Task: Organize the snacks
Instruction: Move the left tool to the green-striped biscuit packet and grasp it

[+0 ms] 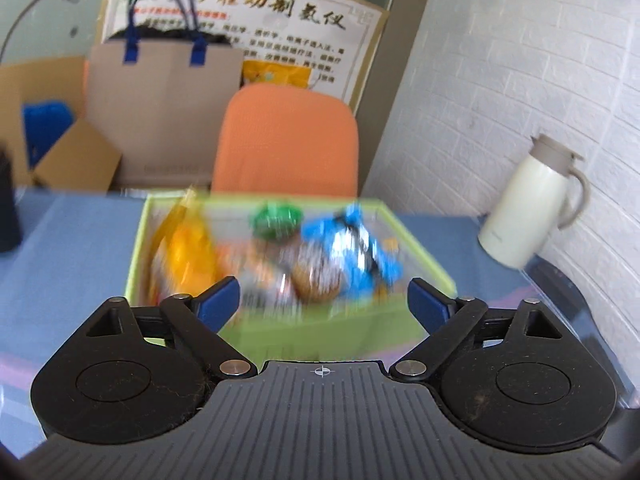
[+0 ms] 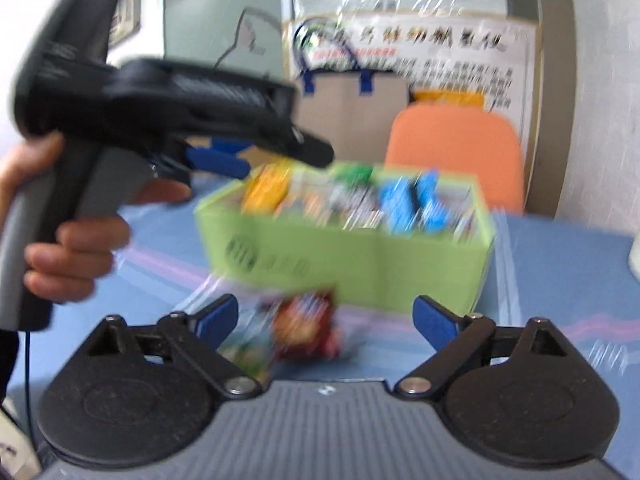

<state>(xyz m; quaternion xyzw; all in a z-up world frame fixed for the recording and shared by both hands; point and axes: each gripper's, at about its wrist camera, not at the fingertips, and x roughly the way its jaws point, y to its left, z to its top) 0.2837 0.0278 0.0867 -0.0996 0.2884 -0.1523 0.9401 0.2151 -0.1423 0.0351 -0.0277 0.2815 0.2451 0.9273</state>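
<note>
A light green box [image 1: 352, 320] [image 2: 400, 268] sits on the blue table, filled with snack packets: an orange one [image 1: 192, 256], a green one [image 1: 276, 220], a blue one [image 1: 360, 248] and a brownish one [image 1: 316, 276]. My left gripper [image 1: 323, 298] hangs open just before the box's near wall, nothing between its blue pads. In the right wrist view my right gripper [image 2: 325, 322] is open above a dark red snack packet [image 2: 308, 328] that lies on the table in front of the box. The left gripper [image 2: 216, 162], held by a hand [image 2: 68, 256], reaches toward the box's left end.
An orange chair [image 1: 288, 140] stands behind the table. A cream thermos jug [image 1: 528, 204] stands at the right near the white wall. A paper bag with blue handles [image 1: 160, 92] and cardboard boxes [image 1: 76, 156] sit behind. A dark object [image 1: 8, 208] is at the left edge.
</note>
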